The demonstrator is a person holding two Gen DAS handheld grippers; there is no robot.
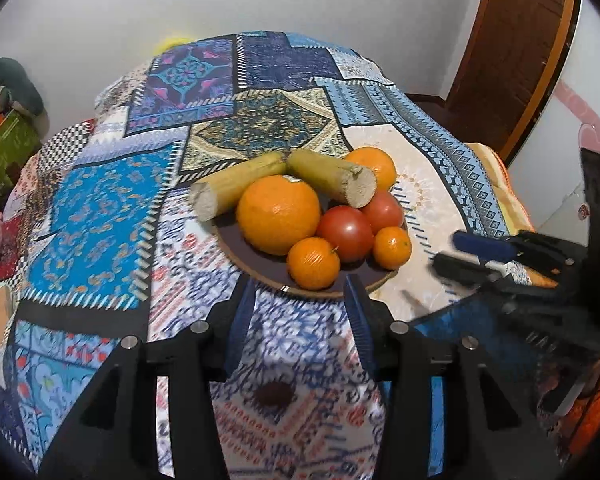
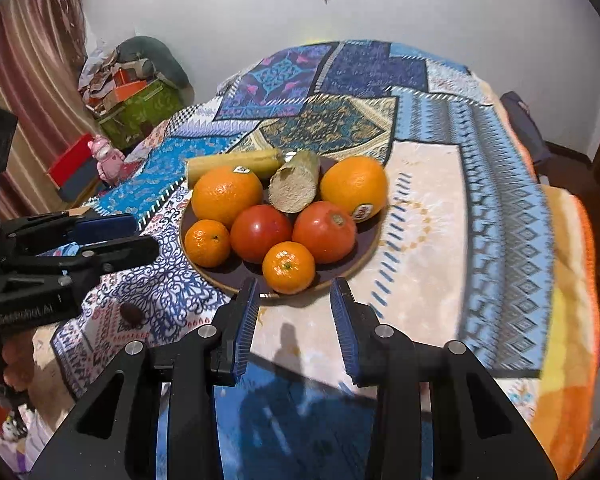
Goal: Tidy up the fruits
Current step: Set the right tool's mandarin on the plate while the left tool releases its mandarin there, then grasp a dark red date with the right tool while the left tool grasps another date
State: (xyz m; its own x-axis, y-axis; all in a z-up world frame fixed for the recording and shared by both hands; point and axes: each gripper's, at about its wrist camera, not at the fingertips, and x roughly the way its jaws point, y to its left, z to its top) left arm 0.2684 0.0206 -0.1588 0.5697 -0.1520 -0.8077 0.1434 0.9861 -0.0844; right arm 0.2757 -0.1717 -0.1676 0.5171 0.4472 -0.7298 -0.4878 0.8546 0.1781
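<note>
My left hand-held gripper [image 1: 298,304] hung part-open and empty; so did the right hand-held gripper [image 2: 296,300]. Just beyond, at twelve o'clock, the plate [image 2: 370,240] carried every fruit, with the mandarin [image 2: 288,267] nearest. I judged the piling done, so I wanted a slow, straight withdrawal to avoid nudging the rim.

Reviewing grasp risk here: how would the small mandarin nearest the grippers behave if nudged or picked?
The small mandarin is round and sits near the plate edge, so a nudge would probably roll it. Its skin looks glossy, perhaps slightly slippery. It likely yields a little under pressure.
</note>
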